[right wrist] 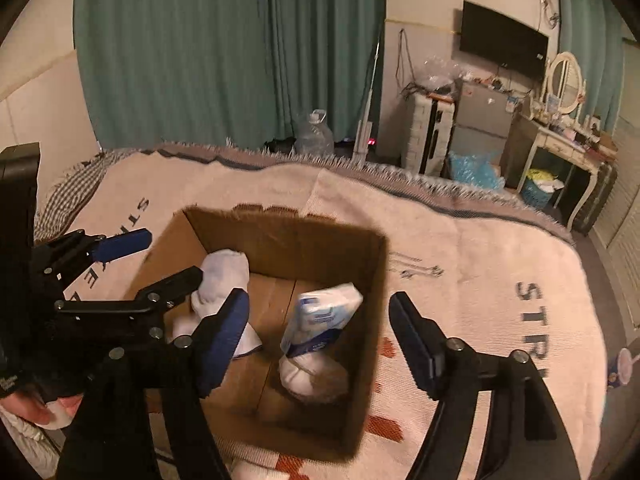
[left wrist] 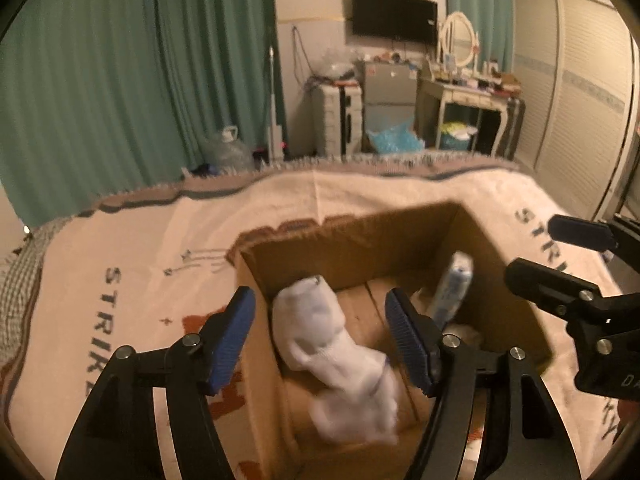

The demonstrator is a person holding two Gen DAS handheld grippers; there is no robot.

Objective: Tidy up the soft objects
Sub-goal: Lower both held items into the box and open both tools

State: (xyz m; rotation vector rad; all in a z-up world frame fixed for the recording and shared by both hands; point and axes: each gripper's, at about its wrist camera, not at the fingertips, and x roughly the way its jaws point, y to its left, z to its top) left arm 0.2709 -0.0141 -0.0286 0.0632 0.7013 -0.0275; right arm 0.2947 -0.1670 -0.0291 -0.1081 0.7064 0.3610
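Note:
An open cardboard box (left wrist: pixel 360 240) (right wrist: pixel 372 280) stands on the bed blanket. Inside it lie a white sock bundle (left wrist: pixel 336 344) (right wrist: pixel 220 276), a white-and-blue tissue pack (left wrist: pixel 454 284) (right wrist: pixel 324 316) leaning upright, and another white soft item (right wrist: pixel 308 376) under the pack. My left gripper (left wrist: pixel 320 340) is open above the box's left side, the sock blurred between its fingers, not held. My right gripper (right wrist: pixel 316 336) is open and empty above the box's right wall. Each gripper shows in the other's view: the right one (left wrist: pixel 532 252) and the left one (right wrist: pixel 164 258).
The cream blanket (left wrist: pixel 140 260) (right wrist: pixel 500 264) with "STRIKE" lettering covers the bed. Beyond the bed edge are green curtains (left wrist: pixel 120 80), a water jug (right wrist: pixel 314 132), a small fridge (left wrist: pixel 386 100), a dressing table (left wrist: pixel 468 96) and a wardrobe (left wrist: pixel 580 100).

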